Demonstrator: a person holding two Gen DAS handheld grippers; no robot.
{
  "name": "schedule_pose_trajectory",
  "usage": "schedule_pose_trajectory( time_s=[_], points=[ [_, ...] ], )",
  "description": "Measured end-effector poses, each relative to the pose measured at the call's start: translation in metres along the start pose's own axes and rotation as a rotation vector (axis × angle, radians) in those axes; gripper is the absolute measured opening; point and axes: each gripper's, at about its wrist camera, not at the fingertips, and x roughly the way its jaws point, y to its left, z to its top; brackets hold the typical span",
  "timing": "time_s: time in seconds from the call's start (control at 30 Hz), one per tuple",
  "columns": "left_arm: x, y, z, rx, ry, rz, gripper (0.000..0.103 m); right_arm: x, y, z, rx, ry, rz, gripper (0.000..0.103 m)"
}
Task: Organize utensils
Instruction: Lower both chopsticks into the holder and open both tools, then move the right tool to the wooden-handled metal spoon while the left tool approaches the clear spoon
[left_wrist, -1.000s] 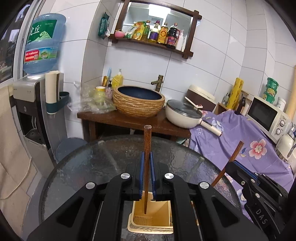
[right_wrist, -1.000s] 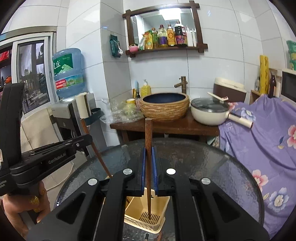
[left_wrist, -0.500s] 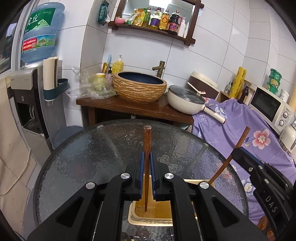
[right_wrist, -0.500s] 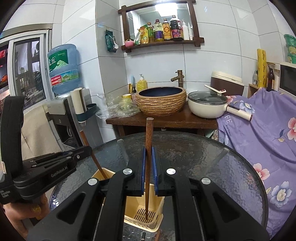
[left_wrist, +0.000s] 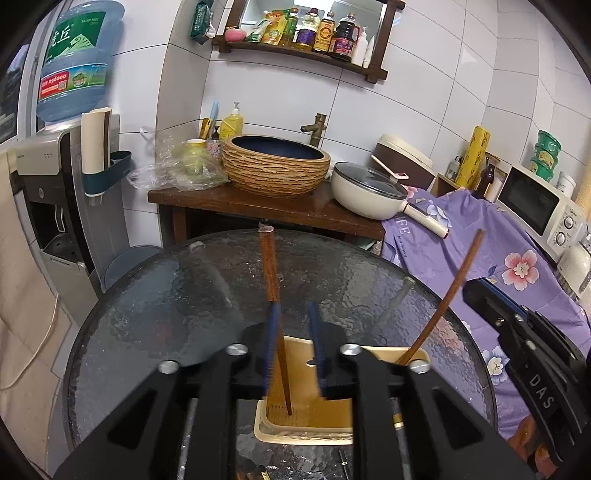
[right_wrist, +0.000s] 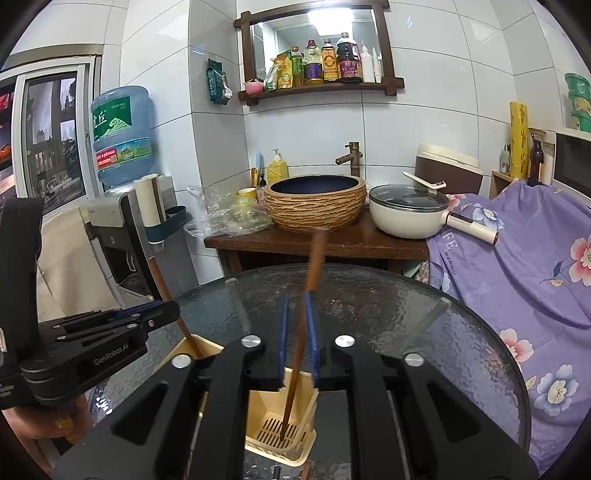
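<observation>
On the round glass table (left_wrist: 155, 295), near its front edge, stands a utensil holder (left_wrist: 306, 432) with 2 chopsticks in it. Behind the table's far edge, a wooden stand (left_wrist: 258, 203) carries a basin (left_wrist: 275, 166), with a pan (left_wrist: 365, 192) at its right end

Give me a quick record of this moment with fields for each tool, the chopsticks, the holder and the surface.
left tool: jaws just opened, chopstick loose between them
right tool: jaws just opened, chopstick loose between them
left chopstick: tip down in the holder, leaning
right chopstick: tip on the holder's slotted floor, leaning
holder: beige, open-topped
surface: round glass table
</observation>
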Motion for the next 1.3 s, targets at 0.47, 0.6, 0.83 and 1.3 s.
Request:
schedule_pose_trajectory(
  time_s=[0.47,0.6,0.83,1.3],
  points=[
    [-0.065,0.025,-0.049,0.007,-0.112,0.013,0.096,-0.034,-0.040,-0.053,0.149,0.052,-0.056,0.069],
    [-0.066,0.038,-0.082,0.004,-0.048,0.055,0.096,-0.042,-0.045,-0.095,0.136,0.138,-0.103,0.069],
    [-0.064,0.052,-0.131,0.027,0.023,0.132,0.094,-0.061,-0.039,-0.149,0.098,0.203,-0.151,0.069],
    [-0.056,0.050,-0.202,0.041,0.181,0.128,0.076,-0.075,-0.014,-0.217,0.059,0.319,-0.149,0.069]
  ],
)
